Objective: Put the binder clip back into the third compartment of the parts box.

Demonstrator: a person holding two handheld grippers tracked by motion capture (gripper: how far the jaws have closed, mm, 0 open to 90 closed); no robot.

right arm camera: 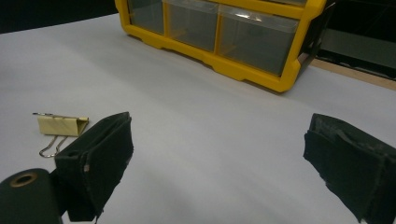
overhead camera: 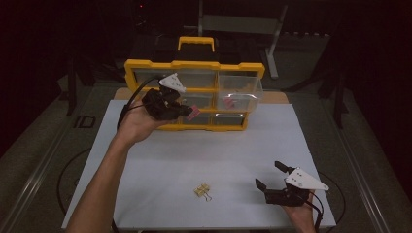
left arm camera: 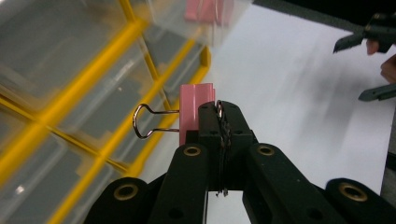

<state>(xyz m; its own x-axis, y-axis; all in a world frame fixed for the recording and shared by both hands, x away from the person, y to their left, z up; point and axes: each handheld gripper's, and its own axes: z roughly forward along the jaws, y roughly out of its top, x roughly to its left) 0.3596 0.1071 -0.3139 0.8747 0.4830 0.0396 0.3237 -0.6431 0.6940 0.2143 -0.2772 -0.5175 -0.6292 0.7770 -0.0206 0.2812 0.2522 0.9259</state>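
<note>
Pink binder clip (left arm camera: 196,108) pinched between left fingers (left arm camera: 211,128).

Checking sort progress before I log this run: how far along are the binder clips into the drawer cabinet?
Done: one pink clip already lies in the pulled-out drawer of the yellow cabinet. In hand: the left gripper is shut on a second pink clip, up at the cabinet. Left: the yellow clip on the table; the right gripper is open beside it.
</note>
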